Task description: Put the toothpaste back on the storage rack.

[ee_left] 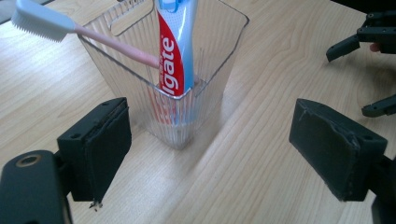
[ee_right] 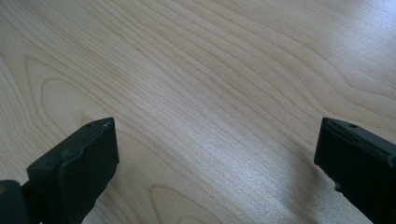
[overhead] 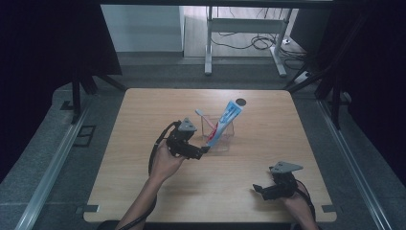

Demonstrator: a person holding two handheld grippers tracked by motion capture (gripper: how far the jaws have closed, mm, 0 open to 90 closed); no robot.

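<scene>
A clear plastic cup [overhead: 221, 134] [ee_left: 205, 93] stands near the middle of the wooden table [overhead: 143, 110]. In it lean a red, white and blue toothpaste tube [overhead: 223, 122] [ee_left: 175, 51] and a pink-handled toothbrush [overhead: 205, 118] [ee_left: 70, 30] with a pale blue head. My left gripper [overhead: 205, 149] [ee_left: 210, 154] is open just short of the cup, with bare wood between its jaws. My right gripper [overhead: 261, 189] [ee_right: 217, 163] is open low over the wood at the front right, and it also appears far off in the left gripper view [ee_left: 369, 70].
A small dark round mark [overhead: 241, 101] lies on the table behind the cup. Dark curtains hang at both sides. Beyond the far edge stand a metal frame [overhead: 244, 38] and loose cables [overhead: 261, 42] on the floor.
</scene>
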